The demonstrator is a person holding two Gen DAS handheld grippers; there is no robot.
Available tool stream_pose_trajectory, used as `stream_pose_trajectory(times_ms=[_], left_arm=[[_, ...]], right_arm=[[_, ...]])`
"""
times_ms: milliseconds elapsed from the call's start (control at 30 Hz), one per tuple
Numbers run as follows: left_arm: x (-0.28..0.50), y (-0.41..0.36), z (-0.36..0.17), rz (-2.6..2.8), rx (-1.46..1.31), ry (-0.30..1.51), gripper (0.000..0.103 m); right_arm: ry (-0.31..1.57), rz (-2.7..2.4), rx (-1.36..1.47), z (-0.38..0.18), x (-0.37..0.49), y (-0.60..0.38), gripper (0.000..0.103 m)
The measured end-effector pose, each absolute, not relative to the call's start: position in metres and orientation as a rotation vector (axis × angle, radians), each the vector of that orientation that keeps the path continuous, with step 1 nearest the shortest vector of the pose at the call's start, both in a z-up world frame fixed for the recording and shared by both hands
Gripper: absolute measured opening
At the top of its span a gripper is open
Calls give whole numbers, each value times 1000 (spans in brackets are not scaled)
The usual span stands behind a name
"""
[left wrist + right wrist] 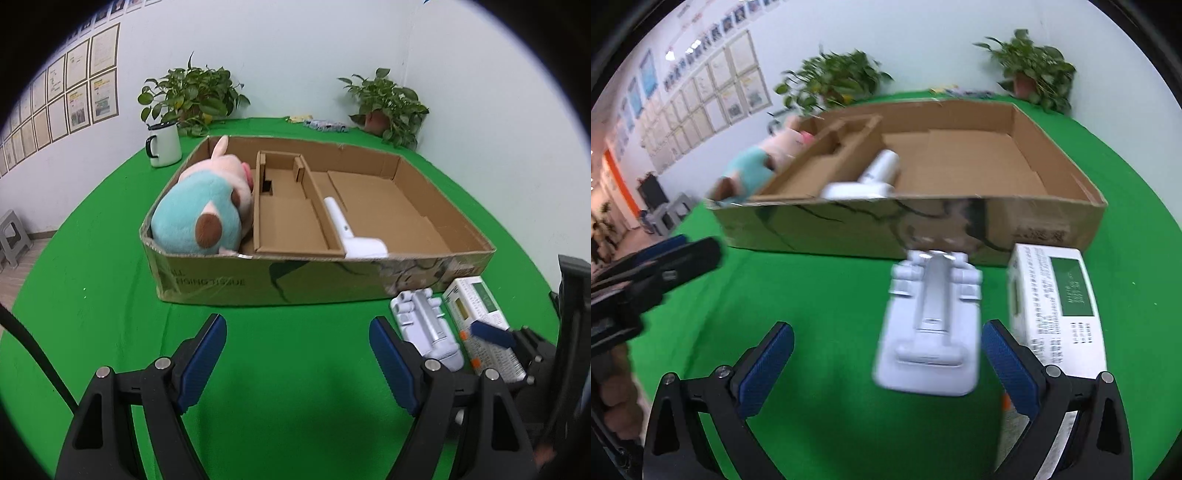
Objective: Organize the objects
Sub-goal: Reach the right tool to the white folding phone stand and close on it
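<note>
left hand-held gripper [297, 354]: jaws wide, empty, over green surface [110, 295]
right hand-held gripper [886, 365]: jaws wide, nothing gripped
white holder [932, 325]: on surface, between right pads
cardboard box [258, 282]: behind holder

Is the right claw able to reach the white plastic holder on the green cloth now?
Probably yes. The right claw is open, and the white plastic holder lies just ahead on the green cloth with nothing between. The white box sits close beside its right finger.
</note>
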State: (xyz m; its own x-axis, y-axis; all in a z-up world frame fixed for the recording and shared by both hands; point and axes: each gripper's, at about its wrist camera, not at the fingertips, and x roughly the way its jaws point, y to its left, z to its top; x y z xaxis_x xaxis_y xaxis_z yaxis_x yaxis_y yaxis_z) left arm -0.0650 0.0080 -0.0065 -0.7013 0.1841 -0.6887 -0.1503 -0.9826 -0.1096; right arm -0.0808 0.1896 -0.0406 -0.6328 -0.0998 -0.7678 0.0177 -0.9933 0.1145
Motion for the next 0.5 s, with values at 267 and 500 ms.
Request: stream_pose_trajectory(times_ms=[267, 500], left_arm=[[-71, 1, -28, 2706, -1188, -83, 79], [-79, -1, -33, 2657, -1240, -121, 79]], right_arm=[[-127, -2763, 1362, -51, -83, 213, 100], [-9, -2725, 1468, -70, -95, 186, 76]])
